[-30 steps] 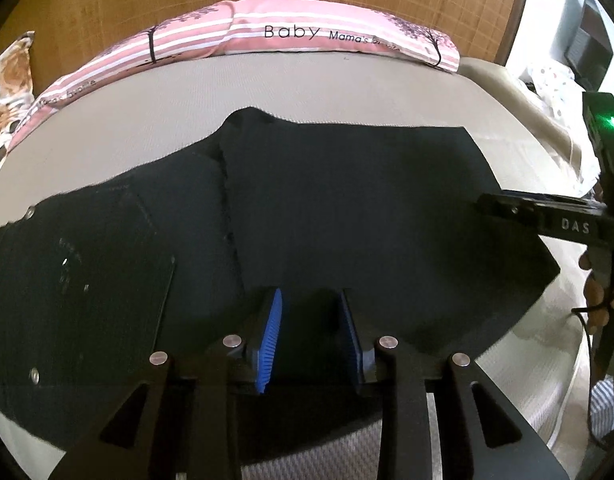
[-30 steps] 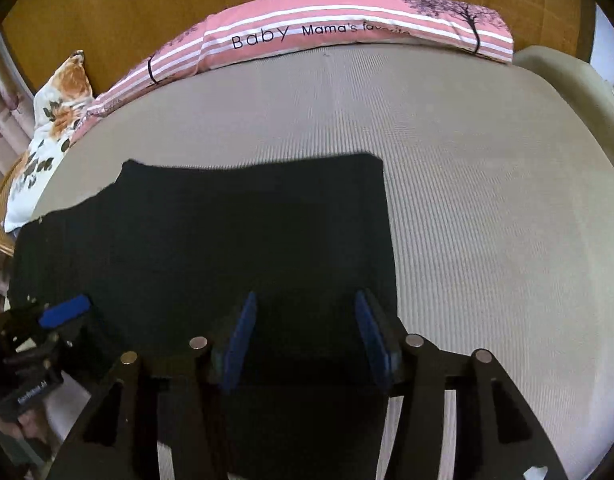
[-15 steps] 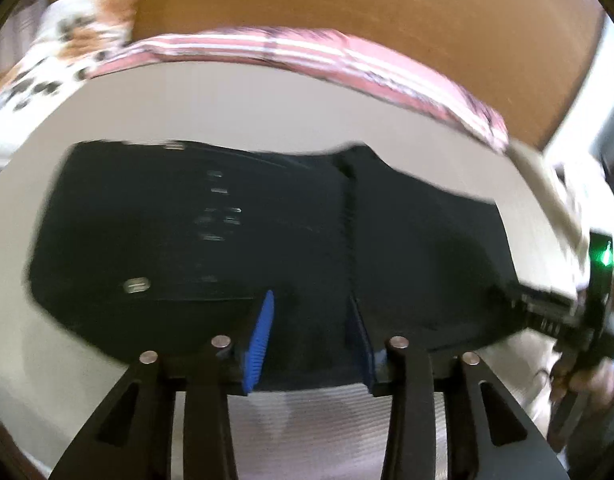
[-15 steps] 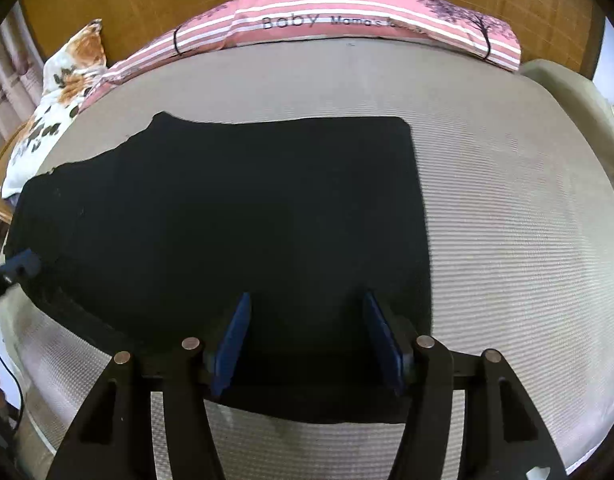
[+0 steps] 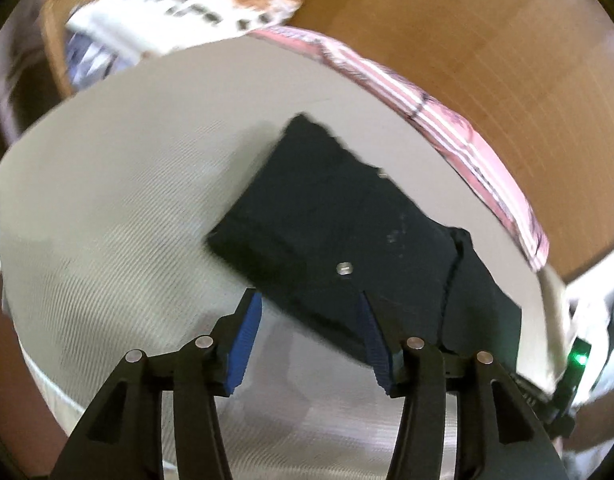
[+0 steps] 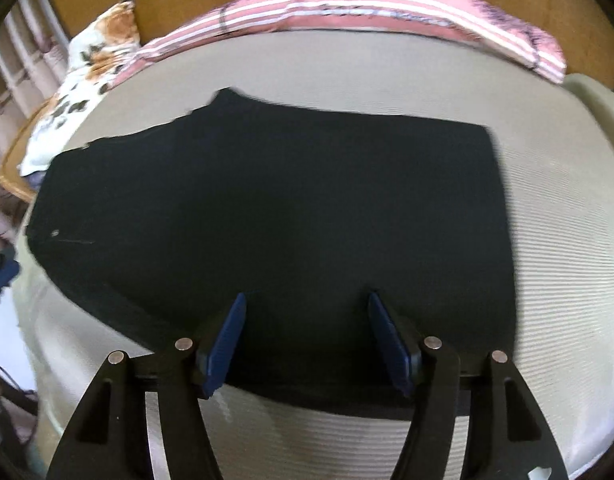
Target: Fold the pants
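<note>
The black pants (image 6: 275, 208) lie flat on the beige mattress (image 6: 555, 248), folded into a wide slab, with the waist end at the left. In the left wrist view the pants (image 5: 347, 216) show a silver rivet (image 5: 344, 268). My left gripper (image 5: 309, 304) is open and empty, hovering at the near corner of the waist end. My right gripper (image 6: 305, 304) is open and empty, above the near edge of the leg end. The left gripper's blue pad (image 6: 3, 274) shows at the left edge of the right wrist view.
A pink striped pillow (image 6: 347, 4) lies along the wooden headboard (image 5: 487, 40). A floral pillow (image 6: 87, 76) sits at the far left corner over a wicker edge (image 6: 15, 176). The mattress edge (image 5: 47, 380) drops off near left. The right gripper's body with a green light (image 5: 579, 358) stands at the right.
The left gripper has swung left to the waist end and backed off the cloth. The right gripper has pulled back and up, so more of the pants shows. Both stay open.
</note>
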`<state>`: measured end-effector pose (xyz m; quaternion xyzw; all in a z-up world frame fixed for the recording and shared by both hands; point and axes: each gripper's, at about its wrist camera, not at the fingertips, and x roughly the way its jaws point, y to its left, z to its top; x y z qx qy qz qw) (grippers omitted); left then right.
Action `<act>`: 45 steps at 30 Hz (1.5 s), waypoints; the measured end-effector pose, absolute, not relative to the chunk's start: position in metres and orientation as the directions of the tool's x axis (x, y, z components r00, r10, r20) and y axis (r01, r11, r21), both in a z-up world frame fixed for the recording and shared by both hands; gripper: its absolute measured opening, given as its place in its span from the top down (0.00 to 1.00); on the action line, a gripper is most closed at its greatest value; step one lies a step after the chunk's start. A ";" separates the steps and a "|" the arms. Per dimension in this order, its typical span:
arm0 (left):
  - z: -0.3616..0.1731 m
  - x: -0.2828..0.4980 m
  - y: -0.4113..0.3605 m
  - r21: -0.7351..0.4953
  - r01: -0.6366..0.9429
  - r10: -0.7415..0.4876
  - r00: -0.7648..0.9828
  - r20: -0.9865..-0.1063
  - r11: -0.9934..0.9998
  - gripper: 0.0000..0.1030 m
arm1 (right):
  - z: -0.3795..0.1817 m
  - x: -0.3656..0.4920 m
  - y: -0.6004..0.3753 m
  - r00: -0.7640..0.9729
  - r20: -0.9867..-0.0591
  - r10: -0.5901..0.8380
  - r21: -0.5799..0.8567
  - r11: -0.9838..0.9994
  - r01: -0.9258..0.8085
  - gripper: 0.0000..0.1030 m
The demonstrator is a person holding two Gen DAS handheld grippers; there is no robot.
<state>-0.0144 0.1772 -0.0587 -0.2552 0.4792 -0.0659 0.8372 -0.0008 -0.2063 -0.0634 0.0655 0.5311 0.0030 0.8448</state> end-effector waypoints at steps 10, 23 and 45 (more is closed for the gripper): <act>-0.090 -0.015 0.203 -0.677 -0.246 -0.504 0.504 -0.701 0.694 0.50 | -0.063 0.016 -0.126 0.373 -0.889 0.265 0.237 0.964 -0.121 0.40; -0.130 0.004 0.223 -0.821 -0.352 -0.617 0.542 -0.571 0.450 0.44 | -0.060 0.024 -0.130 0.357 -0.872 0.336 0.332 0.940 -0.076 0.40; -0.127 0.030 0.214 -0.781 -0.317 -0.518 0.607 -0.603 0.537 0.67 | -0.062 0.020 -0.142 0.360 -0.856 0.370 0.381 0.924 -0.043 0.40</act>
